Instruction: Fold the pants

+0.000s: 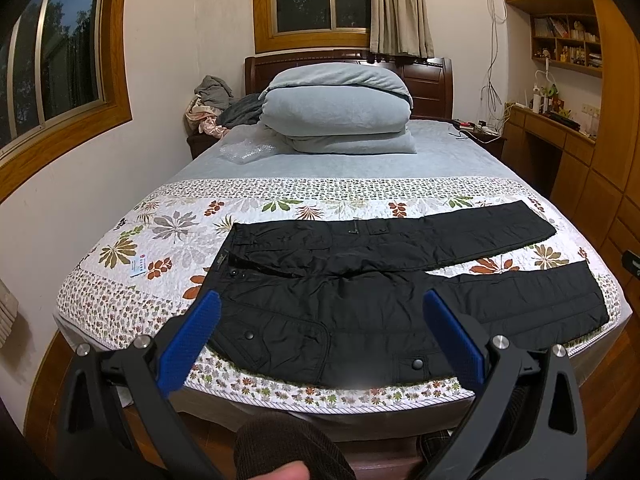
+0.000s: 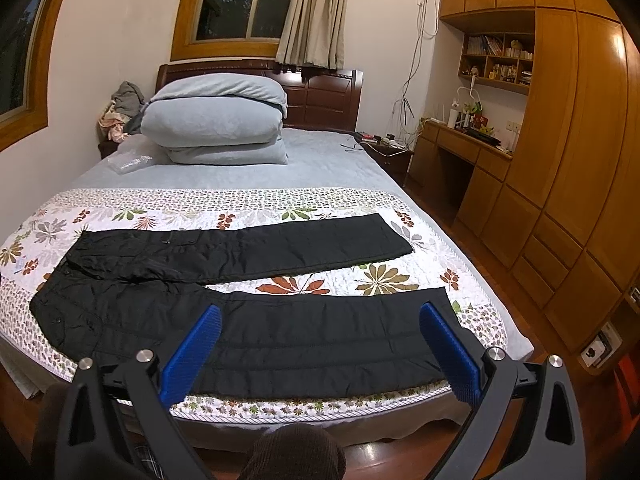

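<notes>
A bedroom with wood walls and dark windows holds a big bed (image 1: 120,292) with a flower quilt. In the left wrist view, the black pants (image 1: 360,280) lie flat across the near end of the bed, waist to the left, two legs spread apart to the right. The left claw (image 1: 320,304) hangs wide open above the waist part, gripping nothing. A small blue card (image 1: 138,266) lies on the quilt just left of the pants. Folded blue bedding (image 1: 336,112) sits far back.

The right wrist view shows more of the legs and a wooden desk (image 2: 464,140) by the wall. The right claw (image 2: 320,316) is wide open over the near leg (image 2: 320,336), holding nothing.
</notes>
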`<state>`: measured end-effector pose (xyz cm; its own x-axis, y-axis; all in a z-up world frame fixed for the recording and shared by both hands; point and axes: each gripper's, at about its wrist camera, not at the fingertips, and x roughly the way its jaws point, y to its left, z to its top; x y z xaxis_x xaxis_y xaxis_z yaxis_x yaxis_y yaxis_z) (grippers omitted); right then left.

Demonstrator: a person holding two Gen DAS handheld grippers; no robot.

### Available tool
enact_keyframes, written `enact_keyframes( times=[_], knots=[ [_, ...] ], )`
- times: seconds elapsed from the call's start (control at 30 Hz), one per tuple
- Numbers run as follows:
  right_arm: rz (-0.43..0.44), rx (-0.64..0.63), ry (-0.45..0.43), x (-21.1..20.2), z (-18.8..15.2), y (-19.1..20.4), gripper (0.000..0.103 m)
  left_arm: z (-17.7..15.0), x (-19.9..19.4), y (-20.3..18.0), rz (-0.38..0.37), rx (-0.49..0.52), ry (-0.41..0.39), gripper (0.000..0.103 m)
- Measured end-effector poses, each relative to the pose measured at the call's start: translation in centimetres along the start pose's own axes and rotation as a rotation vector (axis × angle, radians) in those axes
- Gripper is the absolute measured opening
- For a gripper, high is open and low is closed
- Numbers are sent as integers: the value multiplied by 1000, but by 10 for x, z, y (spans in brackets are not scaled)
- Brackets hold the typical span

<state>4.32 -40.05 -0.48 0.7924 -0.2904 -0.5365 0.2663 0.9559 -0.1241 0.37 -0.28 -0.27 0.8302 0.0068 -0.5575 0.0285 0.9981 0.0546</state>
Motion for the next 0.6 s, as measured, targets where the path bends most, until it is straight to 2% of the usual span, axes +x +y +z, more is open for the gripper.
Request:
enact_keyframes(
  times=[0.6],
  knots=[
    [-2, -3, -13, -4, 1, -2, 100, -3, -1, -3, -3, 6, -4, 101]
  ],
)
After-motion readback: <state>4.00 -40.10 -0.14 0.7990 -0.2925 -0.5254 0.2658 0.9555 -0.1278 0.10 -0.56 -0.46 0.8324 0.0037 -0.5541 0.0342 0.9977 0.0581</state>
